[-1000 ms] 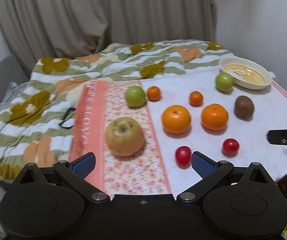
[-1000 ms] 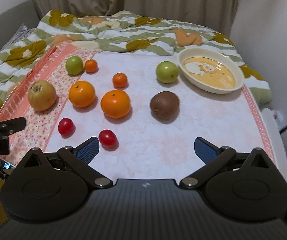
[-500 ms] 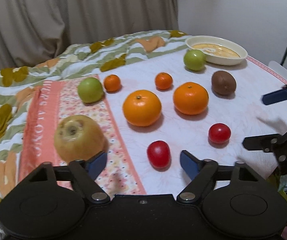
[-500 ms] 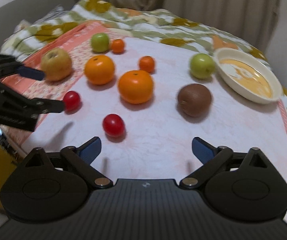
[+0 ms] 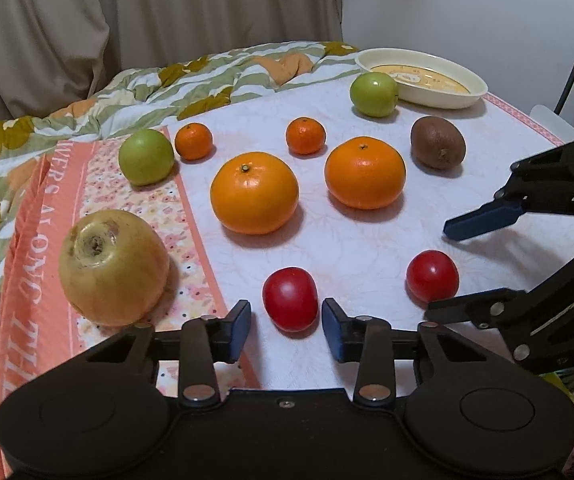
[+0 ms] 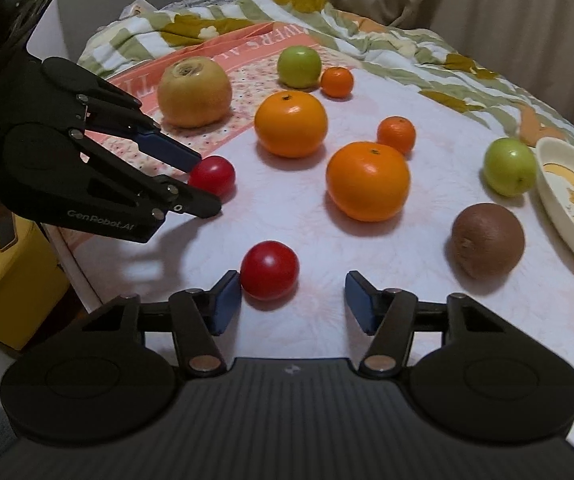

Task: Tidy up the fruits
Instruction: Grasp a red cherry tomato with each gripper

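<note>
Two red tomatoes lie at the near edge of the white tablecloth. My left gripper [image 5: 287, 320] has the left tomato [image 5: 290, 298] between its fingertips. Its jaws are closing, and a thin gap still shows at the left pad. From the right wrist view, this gripper [image 6: 207, 183] flanks that tomato [image 6: 211, 176]. My right gripper [image 6: 293, 304] is closing too. The other tomato [image 6: 269, 270] sits between its fingers, against the left pad and well clear of the right one. The left wrist view shows the right gripper [image 5: 439, 270] around that tomato [image 5: 432, 276].
Behind the tomatoes lie two big oranges [image 5: 254, 192] [image 5: 364, 172], two small mandarins [image 5: 193, 141] [image 5: 305, 135], two green apples [image 5: 146, 156] [image 5: 373, 93], a kiwi [image 5: 438, 142] and a yellow pear [image 5: 113, 267]. A cream bowl [image 5: 439, 98] stands far right. A yellow bin [image 6: 3, 292] stands below the table edge.
Both grippers have come down and closer to the tomatoes. Their jaws have narrowed from wide open, the left more than the right. The fruits lie where they were.
</note>
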Demonstrator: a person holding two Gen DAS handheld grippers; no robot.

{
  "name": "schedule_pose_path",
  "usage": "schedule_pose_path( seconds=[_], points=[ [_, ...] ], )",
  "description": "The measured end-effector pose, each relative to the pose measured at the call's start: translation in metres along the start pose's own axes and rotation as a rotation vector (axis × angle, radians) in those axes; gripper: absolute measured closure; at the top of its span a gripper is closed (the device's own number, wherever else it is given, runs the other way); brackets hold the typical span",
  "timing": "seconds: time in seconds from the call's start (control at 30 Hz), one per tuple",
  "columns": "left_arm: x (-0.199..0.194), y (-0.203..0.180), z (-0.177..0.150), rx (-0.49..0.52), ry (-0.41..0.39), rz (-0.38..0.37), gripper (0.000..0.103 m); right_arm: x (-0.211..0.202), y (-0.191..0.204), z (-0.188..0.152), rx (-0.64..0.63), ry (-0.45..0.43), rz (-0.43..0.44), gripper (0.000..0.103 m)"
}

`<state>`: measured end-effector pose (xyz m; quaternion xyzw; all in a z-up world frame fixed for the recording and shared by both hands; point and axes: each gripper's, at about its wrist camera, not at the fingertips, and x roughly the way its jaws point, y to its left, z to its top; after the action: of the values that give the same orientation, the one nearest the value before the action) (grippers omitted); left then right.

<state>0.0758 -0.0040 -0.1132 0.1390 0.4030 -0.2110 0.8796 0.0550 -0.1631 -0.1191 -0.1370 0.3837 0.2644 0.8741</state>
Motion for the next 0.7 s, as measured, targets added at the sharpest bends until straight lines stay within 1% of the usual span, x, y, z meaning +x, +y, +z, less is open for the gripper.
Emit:
schedule_pose_path(
  seconds=[0.07,0.13,0.23,0.27,0.47,0.7],
  points=[
    [0.0,0.0,0.001,-0.003,0.0,-0.006,0.071,0.001,0.0,-0.001,0.006,-0.001,0.013,0.037],
    [0.0,-0.001,0.001,0.003,-0.001,-0.003,0.071,0.001,0.0,0.0,0.006,-0.007,0.018,0.041],
    [0.0,-0.001,0.0,0.01,-0.003,-0.002,0.071,0.002,0.002,0.003,-0.004,-0.009,0.02,0.054],
    [0.0,-0.001,0.0,0.009,-0.003,-0.003,0.071,0.004,0.002,0.004,-0.005,-0.007,0.023,0.056],
    [-0.004,0.003,-0.002,0.003,0.001,0.001,0.072,0.003,0.0,0.008,0.02,-0.013,0.019,0.057],
    [-0.025,0.001,0.006,-0.007,-0.012,-0.003,0.072,-0.022,-0.008,0.018,0.089,-0.032,-0.011,0.057]
  ],
)
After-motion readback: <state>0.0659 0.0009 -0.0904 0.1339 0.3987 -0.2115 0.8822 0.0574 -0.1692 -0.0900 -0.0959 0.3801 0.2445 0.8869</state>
